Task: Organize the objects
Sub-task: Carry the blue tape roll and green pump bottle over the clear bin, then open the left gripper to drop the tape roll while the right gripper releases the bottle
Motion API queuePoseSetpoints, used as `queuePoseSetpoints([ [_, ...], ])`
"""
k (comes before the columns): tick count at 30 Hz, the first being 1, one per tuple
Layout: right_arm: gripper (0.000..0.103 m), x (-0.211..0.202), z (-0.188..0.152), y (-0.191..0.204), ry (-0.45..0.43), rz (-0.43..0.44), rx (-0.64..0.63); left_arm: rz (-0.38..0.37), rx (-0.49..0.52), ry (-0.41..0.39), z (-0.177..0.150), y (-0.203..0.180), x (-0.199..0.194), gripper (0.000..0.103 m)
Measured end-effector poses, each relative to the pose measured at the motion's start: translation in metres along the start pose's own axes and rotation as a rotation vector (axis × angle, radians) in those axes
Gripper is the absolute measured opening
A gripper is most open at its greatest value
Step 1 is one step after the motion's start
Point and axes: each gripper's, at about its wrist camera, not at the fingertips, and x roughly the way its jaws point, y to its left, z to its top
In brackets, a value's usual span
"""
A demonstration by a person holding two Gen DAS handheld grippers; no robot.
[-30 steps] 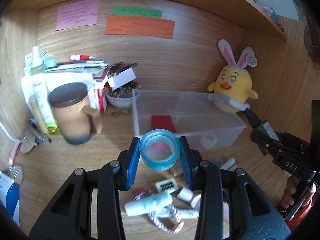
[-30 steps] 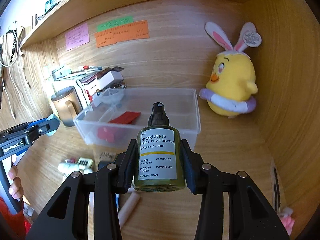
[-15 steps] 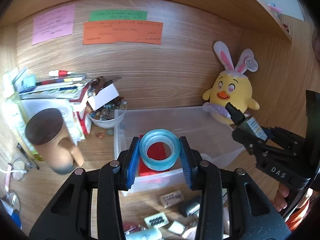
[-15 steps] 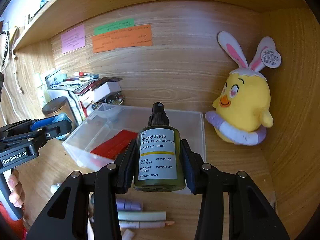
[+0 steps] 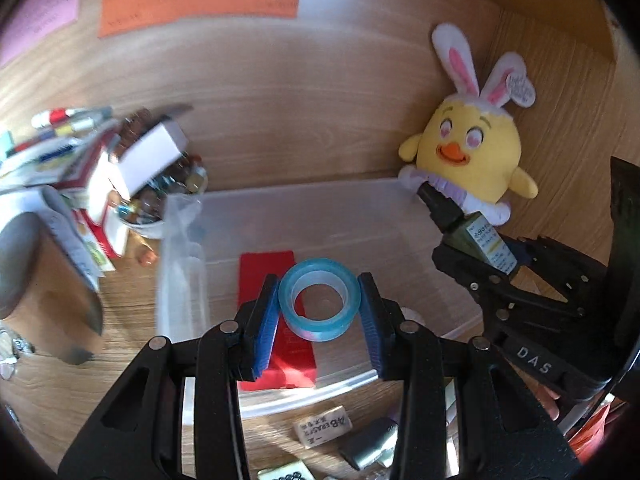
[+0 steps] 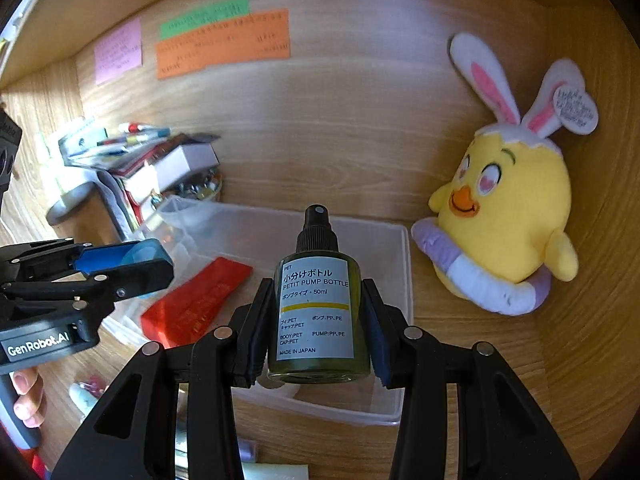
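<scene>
Holding red card (image 5: 276, 320), clear bin (image 5: 180, 264)

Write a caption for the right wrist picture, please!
The right gripper holds a green pump bottle over a clear plastic bin beside a yellow bunny-eared chick plush.

1 tape roll (image 5: 319, 304), 1 pump bottle (image 6: 316, 308), 1 clear bin (image 6: 404, 264), 1 plush chick (image 6: 504, 216), 3 wall notes (image 6: 224, 46).

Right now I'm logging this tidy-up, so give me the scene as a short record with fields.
left gripper: shut on blue tape roll, over the bin
right gripper: shut on green pump bottle, upright
clear plastic bin: holds a red flat packet
plush chick: right of the bin, against the wooden wall
eraser: on the desk in front of the bin
</scene>
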Motion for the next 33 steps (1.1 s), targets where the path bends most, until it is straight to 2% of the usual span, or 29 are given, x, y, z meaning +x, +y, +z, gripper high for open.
queuePoseSetpoints([
  [12,0.038,0.031,-0.006,-0.001,0.083,-0.019,-0.027,-0.041,0.028,0.114,-0.004,-0.011,0.037,0.038],
  [22,0.038,0.04,-0.007,0.001,0.108,-0.04,-0.037,-0.035,0.035,0.145,-0.008,-0.014,0.044,0.038],
  [24,0.038,0.041,-0.007,0.001,0.114,-0.04,-0.038,-0.027,0.036,0.143,-0.009,-0.012,0.044,0.04],
  [29,0.038,0.041,-0.007,-0.002,0.13,-0.029,-0.026,-0.017,0.03,0.127,-0.008,-0.009,0.039,0.056],
  [33,0.04,0.039,-0.008,-0.002,0.141,-0.023,-0.026,-0.004,0.036,0.109,-0.008,-0.01,0.034,0.06],
])
